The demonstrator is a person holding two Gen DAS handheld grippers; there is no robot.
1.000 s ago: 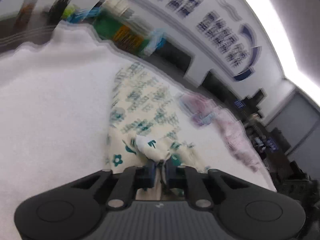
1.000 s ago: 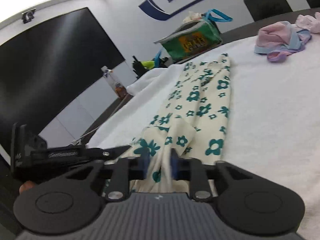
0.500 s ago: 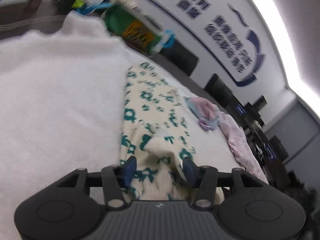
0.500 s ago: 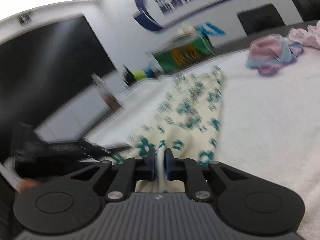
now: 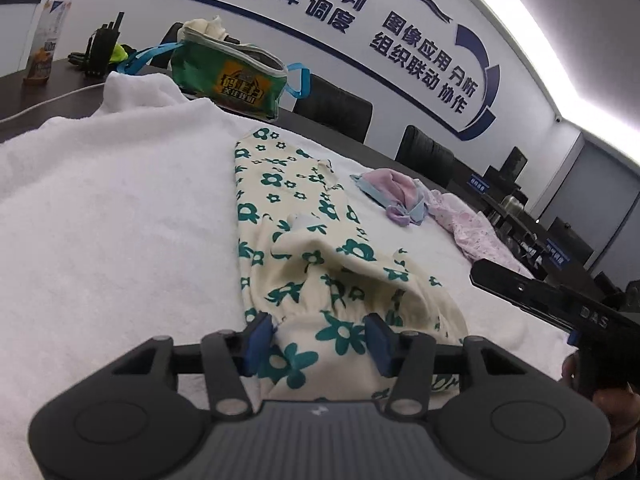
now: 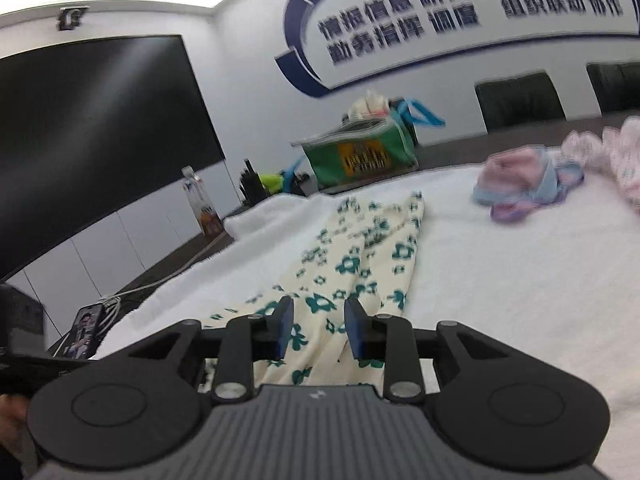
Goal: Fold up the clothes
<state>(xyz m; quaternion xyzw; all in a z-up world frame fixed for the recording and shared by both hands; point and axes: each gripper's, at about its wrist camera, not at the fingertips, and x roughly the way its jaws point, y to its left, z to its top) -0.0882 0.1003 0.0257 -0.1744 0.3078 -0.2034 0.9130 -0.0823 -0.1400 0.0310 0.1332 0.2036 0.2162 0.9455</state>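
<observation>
Cream trousers with green flowers (image 5: 304,220) lie stretched out on the white towel cover (image 5: 100,220), legs pointing away, waist end bunched near me. My left gripper (image 5: 319,342) stands open over the gathered waistband, which lies between the blue pads (image 5: 260,338) without being pressed; its jaws are closing. My right gripper (image 6: 319,330) hovers above the near part of the trousers (image 6: 360,256), jaws opening, cloth beneath them and nothing pinched. A hand with the right gripper's black body shows at the right edge of the left wrist view.
A green bag (image 5: 232,80) with blue handles stands past the trousers. A pink and blue garment (image 5: 396,196) and a pale pink one (image 5: 472,228) lie to the right. A bottle (image 5: 46,36), a phone (image 6: 86,330) with cables and black chairs (image 5: 336,108) border the table.
The left gripper let go of the pinched fold and opened wide; the cloth dropped flat. The right gripper, shut on the cloth half a second ago, has opened and lifted a little.
</observation>
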